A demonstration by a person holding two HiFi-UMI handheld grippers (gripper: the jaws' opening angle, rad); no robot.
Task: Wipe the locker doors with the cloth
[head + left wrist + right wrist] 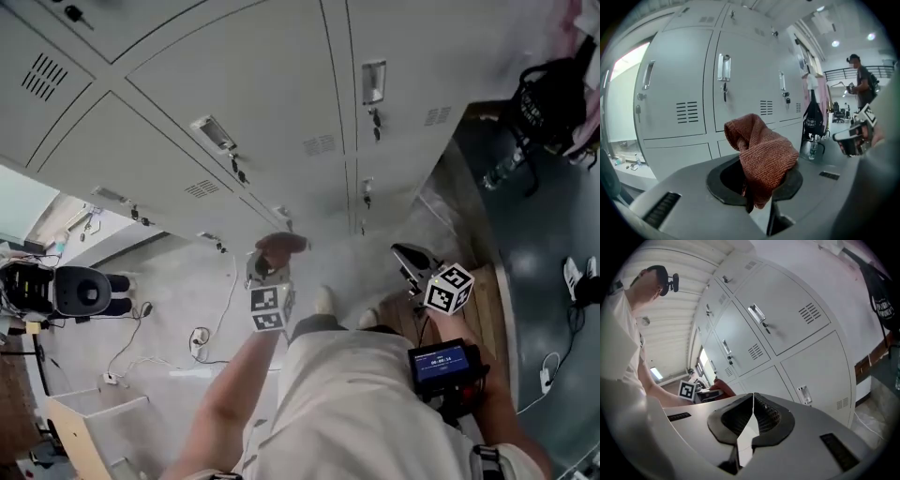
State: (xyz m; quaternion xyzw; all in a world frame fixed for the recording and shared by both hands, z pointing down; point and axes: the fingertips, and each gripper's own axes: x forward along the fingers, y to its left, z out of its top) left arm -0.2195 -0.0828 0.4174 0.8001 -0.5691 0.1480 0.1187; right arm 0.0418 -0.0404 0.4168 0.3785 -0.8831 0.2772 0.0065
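Observation:
Grey locker doors (281,112) with small handles and vent slots fill the wall ahead of me. My left gripper (267,264) is shut on a rust-red knitted cloth (281,246), held in the air a short way off the lockers. In the left gripper view the cloth (761,154) bunches up out of the closed jaws, with the locker doors (684,93) behind it. My right gripper (405,255) is to the right, shut with nothing in it. In the right gripper view its jaws (753,397) meet edge to edge, and the locker doors (787,324) curve away beyond them.
A dark counter (544,244) runs along the right, with a black bag (548,98) and a bottle (500,171) at its far end. Cables (202,337) lie on the floor to the left, near a black chair (80,291). A person (861,82) stands far off.

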